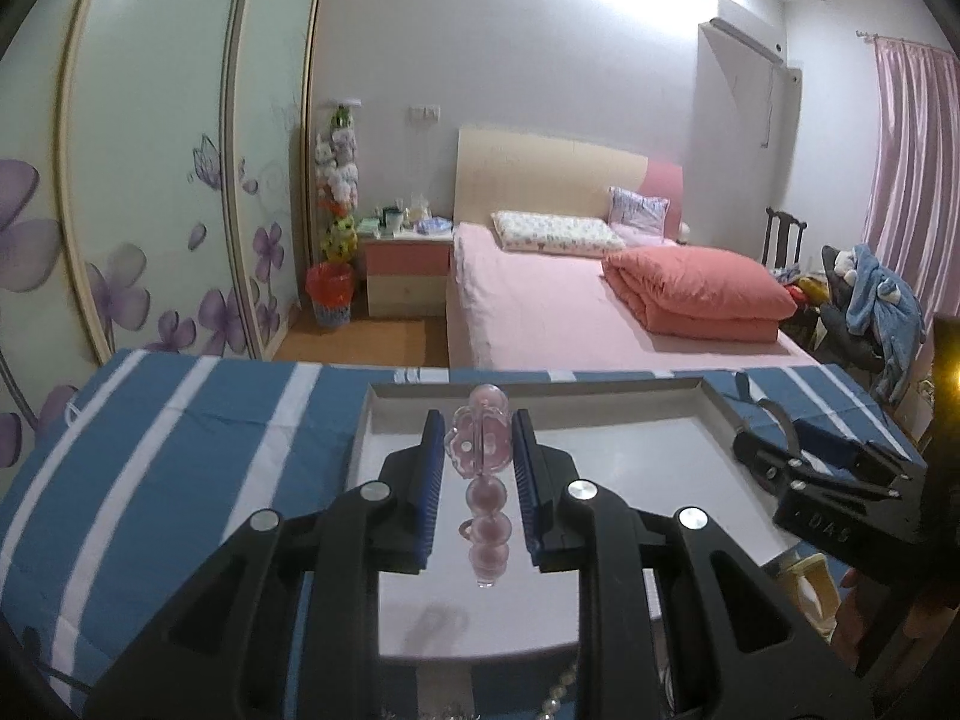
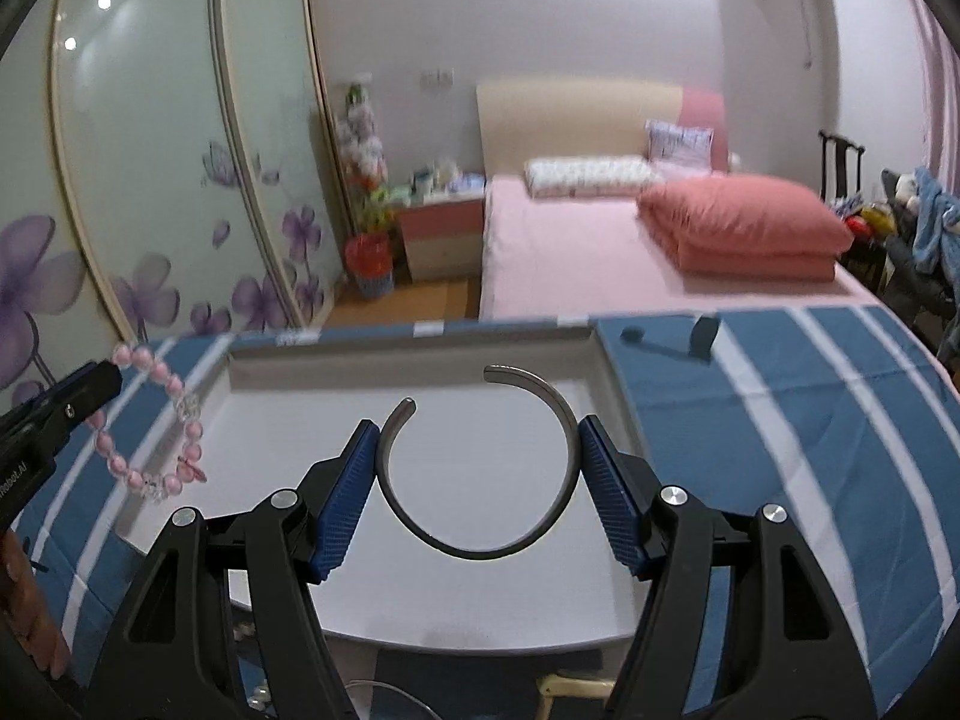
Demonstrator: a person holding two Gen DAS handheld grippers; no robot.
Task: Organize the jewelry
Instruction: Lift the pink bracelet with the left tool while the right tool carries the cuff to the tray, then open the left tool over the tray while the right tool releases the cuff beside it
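My left gripper is shut on a pink bead bracelet with a flower charm, held above the white tray. In the right wrist view the same bracelet hangs from the left gripper over the tray's left rim. My right gripper is shut on an open silver bangle, its blue pads pressing both sides, above the tray's middle. The right gripper also shows in the left wrist view at the tray's right side.
The tray sits on a blue and white striped cloth. A pearl strand lies near the tray's front edge. A dark hair clip lies on the cloth at the far right. A pink bed and wardrobe stand behind.
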